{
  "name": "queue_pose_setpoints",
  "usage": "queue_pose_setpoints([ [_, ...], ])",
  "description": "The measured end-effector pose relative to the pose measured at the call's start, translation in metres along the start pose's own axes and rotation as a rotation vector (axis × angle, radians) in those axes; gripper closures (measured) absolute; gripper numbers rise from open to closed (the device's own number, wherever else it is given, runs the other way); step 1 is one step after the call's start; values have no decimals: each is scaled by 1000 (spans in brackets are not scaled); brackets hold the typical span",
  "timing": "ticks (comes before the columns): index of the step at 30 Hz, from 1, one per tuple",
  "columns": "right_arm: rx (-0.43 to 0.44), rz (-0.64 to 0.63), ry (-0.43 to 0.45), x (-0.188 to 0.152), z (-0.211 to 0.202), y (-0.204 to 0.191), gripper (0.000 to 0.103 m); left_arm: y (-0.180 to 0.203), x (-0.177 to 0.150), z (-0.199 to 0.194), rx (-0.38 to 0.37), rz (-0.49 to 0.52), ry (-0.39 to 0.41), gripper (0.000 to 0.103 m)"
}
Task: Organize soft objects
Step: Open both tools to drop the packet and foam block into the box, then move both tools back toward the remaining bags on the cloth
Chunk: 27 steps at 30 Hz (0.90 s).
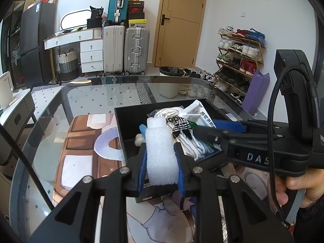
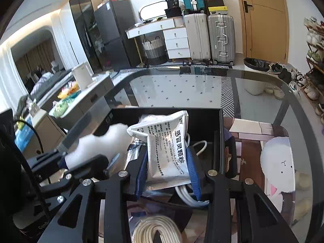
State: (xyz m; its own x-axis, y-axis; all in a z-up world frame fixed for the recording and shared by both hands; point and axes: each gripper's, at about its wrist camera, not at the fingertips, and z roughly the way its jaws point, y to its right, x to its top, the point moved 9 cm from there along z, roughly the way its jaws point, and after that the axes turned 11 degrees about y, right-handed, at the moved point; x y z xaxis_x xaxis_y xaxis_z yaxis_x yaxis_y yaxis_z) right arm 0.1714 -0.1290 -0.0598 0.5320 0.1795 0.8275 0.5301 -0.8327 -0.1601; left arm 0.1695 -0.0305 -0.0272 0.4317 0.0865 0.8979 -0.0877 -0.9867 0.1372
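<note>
One glass table (image 1: 97, 99); black box (image 1: 129, 121) on printed mat (image 1: 81, 141); suitcases (image 1: 125, 50) behind.

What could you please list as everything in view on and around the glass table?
foam piece: one, white, clamped in the left hand-held gripper over the box
medicine sachet: one, white with dark print, between the pads of the right hand-held gripper over the box
black box: one, open, on the glass table
adidas bag: one, clear with black logo, holding white items in the box
coiled cable: one, cream, near edge
printed mat: one, brown and white, under the box
suitcases: three, teal, white, silver, by the door
shoe rack: one, wooden, right wall
hand: one, gripping the right handle
</note>
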Motion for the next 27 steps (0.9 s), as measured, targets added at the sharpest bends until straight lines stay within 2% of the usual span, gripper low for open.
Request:
queue_pose_setpoints([
  [7,-26,-32,-55,-17,-2,-11,58,1,-3,-3,-4,14,-7,79],
  [9,-16,-33,-56,-18,-4,-14,53,2,-3,-4,-7,15,-12,77],
  [10,-1,-33,-53,-19,-4,-17,48,3,-2,-5,-9,15,-13,75],
  [11,4,-36,-46,-18,-6,-17,44,3,-1,-6,-8,17,-14,65],
  [14,-54,-83,5,-12,-19,-9,34,8,0,-14,-41,20,-8,45],
  [16,-29,-80,41,-11,-32,-6,30,10,0,-19,-37,28,-5,45],
  [18,-21,-81,71,-11,-47,-3,20,13,-2,-25,-55,31,-11,43],
  [19,-38,-87,86,-12,-53,0,9,15,-3,-28,-64,33,-8,39],
  [20,-54,-96,104,-13,-61,3,4,16,-4,-33,-71,39,-1,32],
  [21,-48,-104,113,-15,-68,5,4,19,-4,-38,-82,42,5,27],
  [23,-36,-111,115,-18,-78,6,1,22,-6,-48,-80,35,18,4],
  [27,-50,-110,108,-29,-97,12,1,23,-14,-61,-60,19,14,2],
])
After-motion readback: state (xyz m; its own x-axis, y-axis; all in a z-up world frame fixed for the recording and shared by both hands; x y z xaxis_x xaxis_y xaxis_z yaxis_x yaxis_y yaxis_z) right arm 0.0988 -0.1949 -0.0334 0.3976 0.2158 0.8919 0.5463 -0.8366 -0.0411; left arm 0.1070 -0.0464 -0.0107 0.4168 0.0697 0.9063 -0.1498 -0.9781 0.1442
